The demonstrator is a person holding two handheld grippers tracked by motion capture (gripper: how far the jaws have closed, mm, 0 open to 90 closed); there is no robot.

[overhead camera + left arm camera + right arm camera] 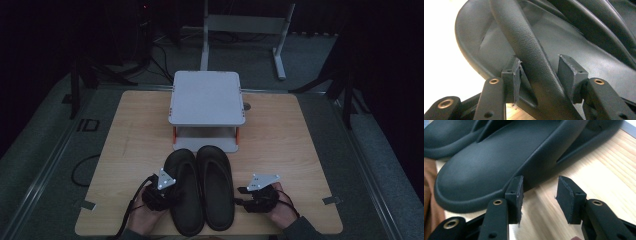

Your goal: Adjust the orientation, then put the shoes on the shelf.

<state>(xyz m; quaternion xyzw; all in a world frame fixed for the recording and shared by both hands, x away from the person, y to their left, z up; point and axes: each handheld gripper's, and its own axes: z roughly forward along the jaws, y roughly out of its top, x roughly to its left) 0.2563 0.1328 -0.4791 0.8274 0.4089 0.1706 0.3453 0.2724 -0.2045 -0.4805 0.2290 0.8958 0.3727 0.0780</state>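
Two black flip-flop sandals lie side by side, touching, at the near middle of the wooden counter, toes pointing away toward a small grey two-tier stand that sits at the counter's far middle.

The left tool rests at the left edge of the left sandal, near its heel end, held by the person's left hand. In the left gripper view its jaws straddle the sandal's strap, which rises from the sole between them. The left pad lies against the strap; the right pad stands just beside it, and whether it touches cannot be told. So the jaws are partly closed around the strap, but a firm clamp cannot be confirmed.

The right tool sits just beside the right edge of the right sandal, held by the right hand. In the right gripper view its jaws stand apart with bare counter between them; the left pad is right at the rim of the sandal's sole, while the right pad hangs over the wood, clear of the sandal. Nothing is gripped there.
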